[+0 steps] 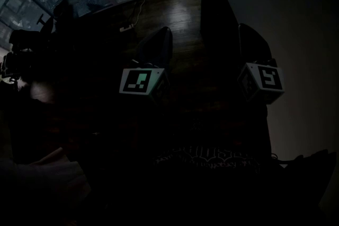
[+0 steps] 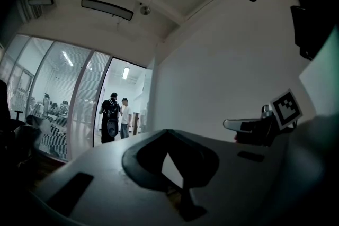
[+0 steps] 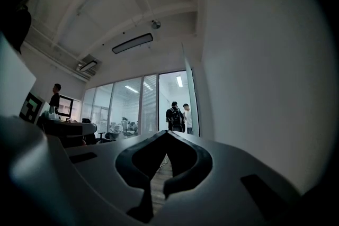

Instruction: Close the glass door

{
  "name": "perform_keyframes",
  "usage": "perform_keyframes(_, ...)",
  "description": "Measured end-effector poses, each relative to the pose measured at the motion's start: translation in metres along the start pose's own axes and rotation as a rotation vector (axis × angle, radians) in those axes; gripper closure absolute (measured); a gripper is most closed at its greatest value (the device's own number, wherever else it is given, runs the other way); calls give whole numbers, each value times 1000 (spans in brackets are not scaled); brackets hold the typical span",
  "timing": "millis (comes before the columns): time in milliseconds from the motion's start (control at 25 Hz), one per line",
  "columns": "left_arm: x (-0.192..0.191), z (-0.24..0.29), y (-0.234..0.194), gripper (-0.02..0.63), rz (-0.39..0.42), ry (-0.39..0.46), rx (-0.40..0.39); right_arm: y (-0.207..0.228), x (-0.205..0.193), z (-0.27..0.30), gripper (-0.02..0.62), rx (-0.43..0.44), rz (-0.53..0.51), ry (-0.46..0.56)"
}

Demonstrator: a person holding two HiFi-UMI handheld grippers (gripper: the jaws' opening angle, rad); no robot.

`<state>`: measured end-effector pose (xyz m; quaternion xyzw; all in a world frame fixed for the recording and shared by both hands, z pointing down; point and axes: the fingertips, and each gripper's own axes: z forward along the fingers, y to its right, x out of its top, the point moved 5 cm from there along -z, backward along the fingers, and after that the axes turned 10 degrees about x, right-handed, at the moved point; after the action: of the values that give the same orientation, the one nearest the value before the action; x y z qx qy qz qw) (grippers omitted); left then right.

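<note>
Dim office; left claw [image 2: 168,132], right claw [image 3: 167,133] closed.

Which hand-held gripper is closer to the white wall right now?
Right. The right hand-held gripper sits just beside the white wall; the left hand-held gripper is farther off, on the right one's far side.

The head view looks steeply down from above onto the left gripper [image 1: 156,47] and right gripper [image 1: 254,42], both close below, with dark floor [image 1: 175,2] ahead. Each gripper view sits low behind its own jaws and faces level toward a distant doorway [image 2: 119,106] (2 people [image 2: 116,119] stand there). Both share that doorway, the white wall [image 2: 212,87] and the ceiling lamp [image 2: 106,9]. The left gripper view also catches the right gripper at its right edge.
</note>
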<state>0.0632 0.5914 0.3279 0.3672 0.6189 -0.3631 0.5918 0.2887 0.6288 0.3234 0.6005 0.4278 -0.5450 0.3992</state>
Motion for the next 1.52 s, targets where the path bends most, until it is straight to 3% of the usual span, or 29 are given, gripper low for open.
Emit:
perform_keyframes(920, 10, -11, 5, 611, -3, 2, 17, -3, 8, -2, 592, 23, 8, -23)
perform_keyframes(1520, 5, 12, 22, 611, -13, -7, 81, 34, 2, 8, 592, 68, 8, -35)
